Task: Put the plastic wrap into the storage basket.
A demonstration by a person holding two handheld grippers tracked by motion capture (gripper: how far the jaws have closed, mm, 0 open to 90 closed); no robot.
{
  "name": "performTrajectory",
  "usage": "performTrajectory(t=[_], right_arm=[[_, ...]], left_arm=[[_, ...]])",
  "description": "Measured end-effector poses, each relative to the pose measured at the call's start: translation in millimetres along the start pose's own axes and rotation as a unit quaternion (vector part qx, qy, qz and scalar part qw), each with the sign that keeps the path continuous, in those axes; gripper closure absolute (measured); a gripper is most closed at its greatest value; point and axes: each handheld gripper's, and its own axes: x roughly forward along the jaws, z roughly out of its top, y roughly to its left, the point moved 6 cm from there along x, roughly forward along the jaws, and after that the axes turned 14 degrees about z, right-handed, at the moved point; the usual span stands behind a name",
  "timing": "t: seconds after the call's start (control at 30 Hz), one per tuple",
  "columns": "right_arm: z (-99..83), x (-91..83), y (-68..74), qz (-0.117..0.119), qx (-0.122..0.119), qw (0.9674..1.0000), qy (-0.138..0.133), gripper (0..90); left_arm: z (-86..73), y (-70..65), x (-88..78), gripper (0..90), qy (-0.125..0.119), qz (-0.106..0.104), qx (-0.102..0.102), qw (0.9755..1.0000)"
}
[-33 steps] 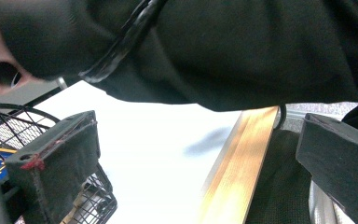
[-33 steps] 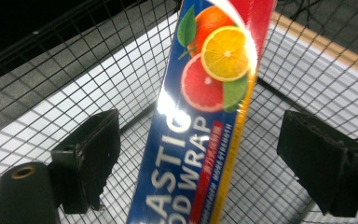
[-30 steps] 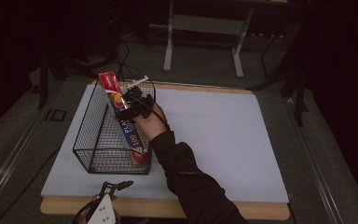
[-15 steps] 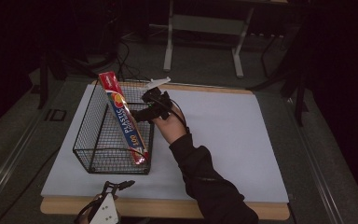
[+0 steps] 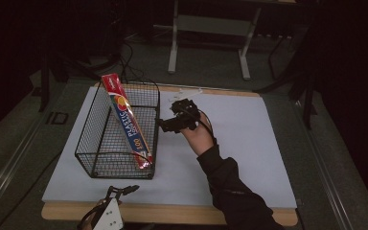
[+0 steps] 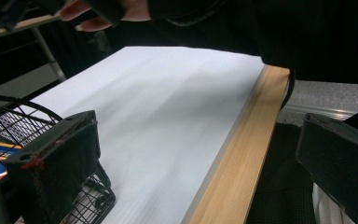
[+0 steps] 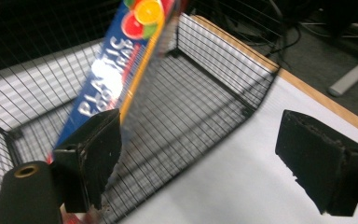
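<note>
Right tongs [image 5: 165,125] pulled back from the plastic wrap box [image 5: 127,120] vs 1 s ago; jaws now spread, nothing pinched, just outside the wire basket [image 5: 100,158] at its 3 o'clock side. Box left leaning diagonally inside basket, top end poking past the 12 o'clock rim. Placement judged done. Left tongs [image 5: 124,189] spread, idle at tabletop [image 5: 249,143] 6 o'clock edge.

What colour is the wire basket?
Black wire mesh basket, seen best in the high view.
</note>
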Motion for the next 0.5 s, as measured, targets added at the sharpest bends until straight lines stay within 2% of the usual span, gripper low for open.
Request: performTrajectory(t=[0.07, 0.17, 0.2, 0.3, 0.5], right_arm=[[-6.1, -8.4, -3.6, -0.008, -0.003, 1.0, -0.002, 14.5], [-11.3, -15.5, -6.2, -0.008, 0.001, 0.9999, -0.006, 14.5], [-18.0, -24.4, -9.0, -0.013, 0.002, 0.9999, -0.007, 14.5], [-27.3, -35.3, -10.8, -0.012, 0.005, 0.9999, -0.011, 14.5], [-49.3, -51.6, -15.2, -0.016, 0.012, 0.9997, -0.011, 14.6]], left_arm=[[0.0, -0.2, 0.5, 0.1, 0.0, 0.0, 0.0, 1.0], [0.2, -0.8, 1.1, 0.1, 0.0, -0.001, 0.0, 1.0], [0.2, -0.9, 1.2, 0.1, 0.0, 0.0, 0.001, 1.0], [0.1, -1.1, 1.5, 0.1, 0.001, 0.0, 0.003, 1.0], [0.1, -1.4, 2.1, 0.1, 0.002, 0.0, 0.003, 1.0]])
